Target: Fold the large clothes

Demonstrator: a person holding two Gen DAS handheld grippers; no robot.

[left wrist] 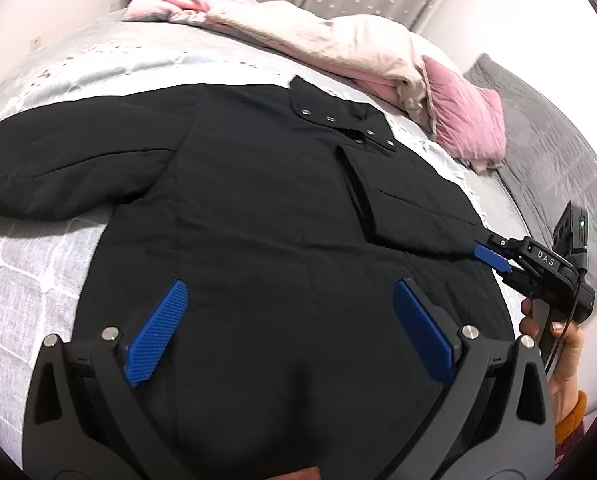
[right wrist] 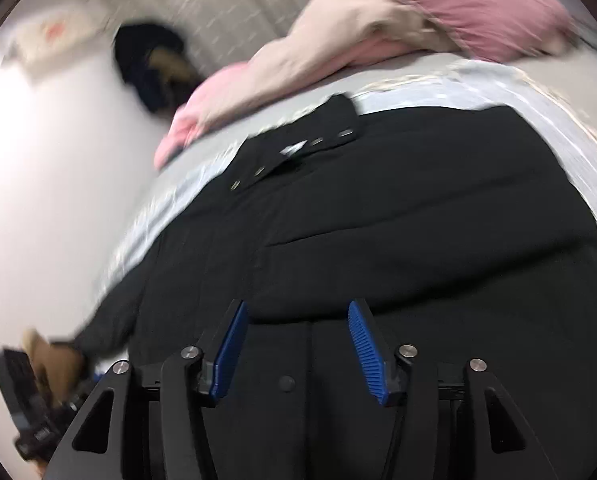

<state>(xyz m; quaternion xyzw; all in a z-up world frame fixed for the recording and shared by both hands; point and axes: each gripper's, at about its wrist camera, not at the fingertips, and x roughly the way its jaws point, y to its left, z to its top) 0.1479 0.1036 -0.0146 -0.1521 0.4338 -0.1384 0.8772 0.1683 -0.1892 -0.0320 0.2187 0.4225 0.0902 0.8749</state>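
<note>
A large black jacket (left wrist: 258,200) lies flat on the bed, collar with snaps at the far side, left sleeve spread out to the left. Its right sleeve (left wrist: 398,208) is folded in over the body. My left gripper (left wrist: 290,328) is open and hovers over the jacket's lower part, holding nothing. My right gripper (left wrist: 492,258) shows in the left wrist view at the jacket's right edge, by the folded sleeve's cuff. In the blurred right wrist view the right gripper (right wrist: 294,344) is open above the jacket (right wrist: 398,240), its jaws partly apart with nothing between them.
The bed has a grey quilted cover (left wrist: 30,288). A pink and cream duvet (left wrist: 318,40) and a pink pillow (left wrist: 466,120) lie beyond the collar. A grey blanket (left wrist: 546,140) lies at the right. A dark bundle (right wrist: 150,64) sits by the curtain.
</note>
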